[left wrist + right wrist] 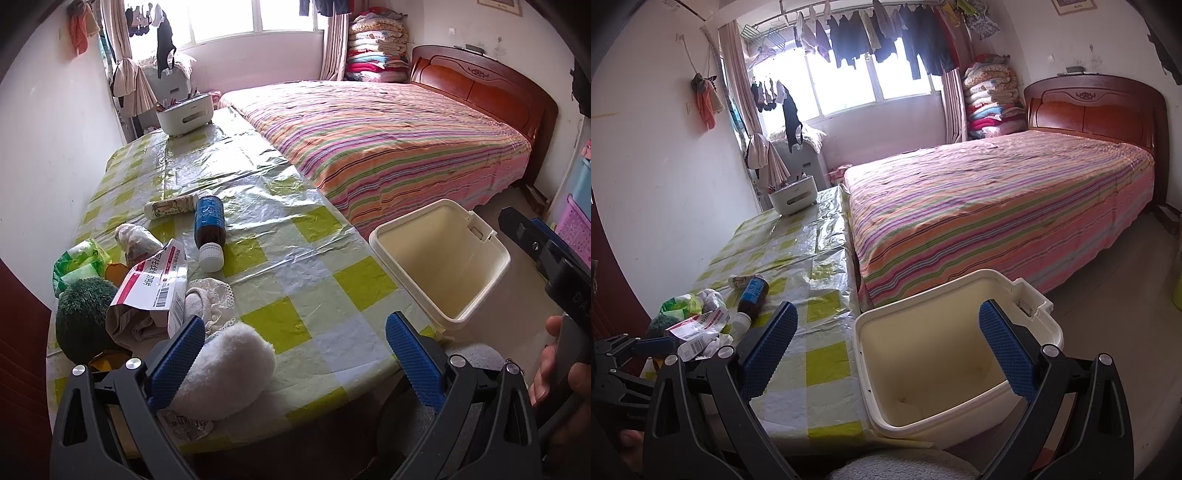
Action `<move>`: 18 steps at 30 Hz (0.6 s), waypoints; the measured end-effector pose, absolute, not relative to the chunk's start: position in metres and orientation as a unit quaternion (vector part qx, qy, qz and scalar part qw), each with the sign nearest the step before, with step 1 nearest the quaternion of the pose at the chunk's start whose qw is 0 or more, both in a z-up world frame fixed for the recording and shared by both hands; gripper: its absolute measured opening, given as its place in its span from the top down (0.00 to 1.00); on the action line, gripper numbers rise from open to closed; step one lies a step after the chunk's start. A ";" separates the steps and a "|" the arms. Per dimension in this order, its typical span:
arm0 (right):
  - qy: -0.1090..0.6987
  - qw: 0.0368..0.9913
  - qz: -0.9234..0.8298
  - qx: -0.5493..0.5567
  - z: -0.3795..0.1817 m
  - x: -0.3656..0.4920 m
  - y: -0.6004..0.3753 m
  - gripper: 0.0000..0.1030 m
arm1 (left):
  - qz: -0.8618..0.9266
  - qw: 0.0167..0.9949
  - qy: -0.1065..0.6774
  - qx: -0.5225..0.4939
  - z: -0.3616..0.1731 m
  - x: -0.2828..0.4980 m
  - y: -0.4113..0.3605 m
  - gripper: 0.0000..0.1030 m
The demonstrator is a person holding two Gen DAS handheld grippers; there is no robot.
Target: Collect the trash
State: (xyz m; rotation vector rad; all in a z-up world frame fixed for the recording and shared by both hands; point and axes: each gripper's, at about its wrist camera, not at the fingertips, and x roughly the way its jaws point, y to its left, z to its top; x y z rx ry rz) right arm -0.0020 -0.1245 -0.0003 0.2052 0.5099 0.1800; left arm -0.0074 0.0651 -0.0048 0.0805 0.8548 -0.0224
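With the cream bin (960, 369) bare inside, collection looked unstarted: both the left gripper (295, 354) and right gripper (888, 350) gaped, holding nothing (next, probably, the torn medicine box (155, 291) left of the bin).

Daylight from window (849, 85), panes blown out white in both views. Hanging clothes (886, 40) backlit, near silhouette. Strong glare on plastic table (229, 166) cover, wrinkles catching light. Room otherwise evenly lit, soft shadows. Heavy fisheye bend at edges, dark vignette in corners. Bed (388, 140) and bin (942, 350) fairly sharp; right wrist view slightly hazier.
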 end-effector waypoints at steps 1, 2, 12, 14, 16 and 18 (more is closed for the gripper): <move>0.252 0.958 0.088 0.102 -0.001 -0.002 -0.124 0.06 | -0.012 0.909 0.415 0.039 -0.005 -0.007 0.065 0.07; 0.252 0.958 0.088 0.102 -0.001 -0.002 -0.124 0.06 | -0.013 0.908 0.416 0.038 -0.005 -0.007 0.065 0.07; 0.253 0.957 0.091 0.107 -0.002 -0.001 -0.125 0.06 | -0.015 0.908 0.416 0.039 -0.005 -0.008 0.063 0.07; 0.253 0.957 0.092 0.106 -0.001 -0.001 -0.124 0.06 | -0.015 0.909 0.415 0.040 -0.004 -0.009 0.063 0.07; 0.252 0.957 0.093 0.105 -0.001 -0.001 -0.123 0.06 | -0.014 0.909 0.414 0.039 -0.003 -0.009 0.063 0.07; 0.252 0.957 0.094 0.104 -0.001 -0.001 -0.122 0.06 | -0.014 0.909 0.414 0.039 -0.003 -0.009 0.063 0.07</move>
